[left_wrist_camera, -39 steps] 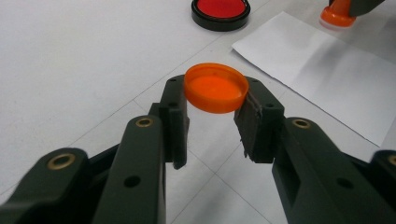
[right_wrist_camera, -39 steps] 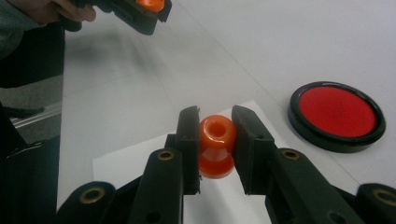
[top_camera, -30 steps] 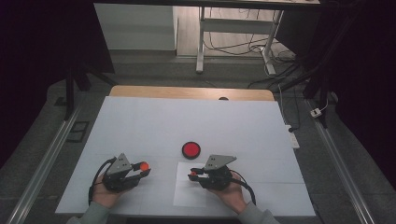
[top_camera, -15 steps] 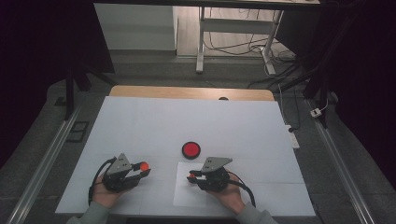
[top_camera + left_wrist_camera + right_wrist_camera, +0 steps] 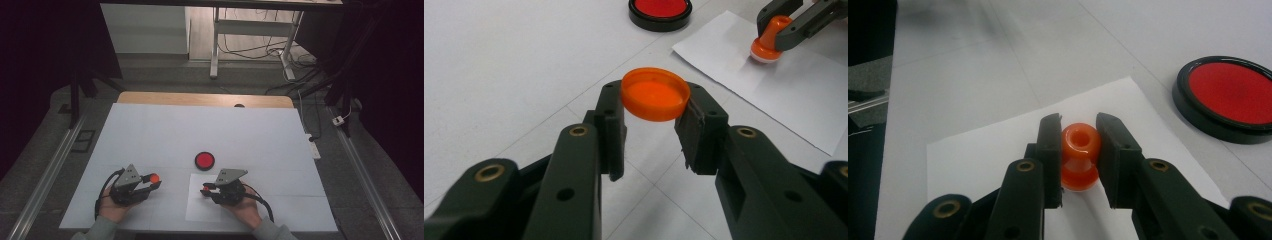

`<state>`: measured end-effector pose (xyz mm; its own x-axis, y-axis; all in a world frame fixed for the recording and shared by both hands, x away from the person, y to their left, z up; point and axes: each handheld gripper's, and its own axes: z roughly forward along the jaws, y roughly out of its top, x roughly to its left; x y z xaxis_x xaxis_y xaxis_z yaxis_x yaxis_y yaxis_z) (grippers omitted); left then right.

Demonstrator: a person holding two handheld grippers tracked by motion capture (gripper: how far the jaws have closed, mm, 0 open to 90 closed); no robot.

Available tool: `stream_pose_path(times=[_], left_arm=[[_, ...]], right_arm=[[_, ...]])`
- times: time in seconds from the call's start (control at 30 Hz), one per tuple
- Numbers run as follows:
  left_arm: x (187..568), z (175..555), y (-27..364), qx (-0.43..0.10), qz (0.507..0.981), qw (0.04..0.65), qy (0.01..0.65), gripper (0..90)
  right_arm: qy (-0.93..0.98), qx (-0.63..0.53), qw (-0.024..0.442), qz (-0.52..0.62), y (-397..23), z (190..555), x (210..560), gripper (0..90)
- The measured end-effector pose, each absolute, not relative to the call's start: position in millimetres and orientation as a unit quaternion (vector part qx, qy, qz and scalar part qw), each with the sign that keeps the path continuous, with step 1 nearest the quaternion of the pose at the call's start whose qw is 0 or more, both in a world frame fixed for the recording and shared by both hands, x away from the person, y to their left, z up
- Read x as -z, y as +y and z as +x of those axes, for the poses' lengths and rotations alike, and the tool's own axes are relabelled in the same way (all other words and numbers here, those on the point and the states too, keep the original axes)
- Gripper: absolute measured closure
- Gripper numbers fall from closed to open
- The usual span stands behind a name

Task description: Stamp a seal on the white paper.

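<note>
Table point(image 5: 165, 130): your white work surface; both of your hands come in at its near edge, left and right of the middle.
Paper point(image 5: 200, 205): a white sheet lying flat near the table's front edge, under your right gripper. In the right gripper view point(image 5: 988, 165) it spreads beneath the jaws; in the left gripper view point(image 5: 774, 95) it lies at the upper right.
Pad point(image 5: 204, 160): a round red disc in a black rim, flat on the table just beyond the paper's far edge, between your two grippers and farther out. It lies at upper right in the right gripper view point(image 5: 1230, 97) and at the top of the left gripper view point(image 5: 659, 9).
Left gripper point(image 5: 150, 181): you hold it low over the table, pointing right. Its jaws are closed on the cap, one pad on each side of the rim.
Right gripper point(image 5: 206, 189): you hold it over the paper, pointing left. Its jaws clamp the stamp by its narrow waist.
Cap point(image 5: 655, 94): a shallow orange lid, open side up and slightly tilted, pinched clear of the table in your left gripper; an orange dot in the high view point(image 5: 154, 177).
Stamp point(image 5: 1080, 156): a small orange knobbed piece, upright in your right gripper. In the left gripper view point(image 5: 768, 41) its pale base meets the paper.
</note>
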<state>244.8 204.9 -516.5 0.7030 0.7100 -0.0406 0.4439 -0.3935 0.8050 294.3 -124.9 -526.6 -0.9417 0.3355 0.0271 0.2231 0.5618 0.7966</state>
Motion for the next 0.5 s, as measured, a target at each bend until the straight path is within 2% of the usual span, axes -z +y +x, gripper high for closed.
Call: stream_pose_path(times=[0.5], left_arm=[[516.6,244.7,204.8,-0.157,0.82,0.423,0.352,64.7]], right_arm=[[0.887,-0.429,0.068,0.154,-123.8,294.3,530.4,72.3]])
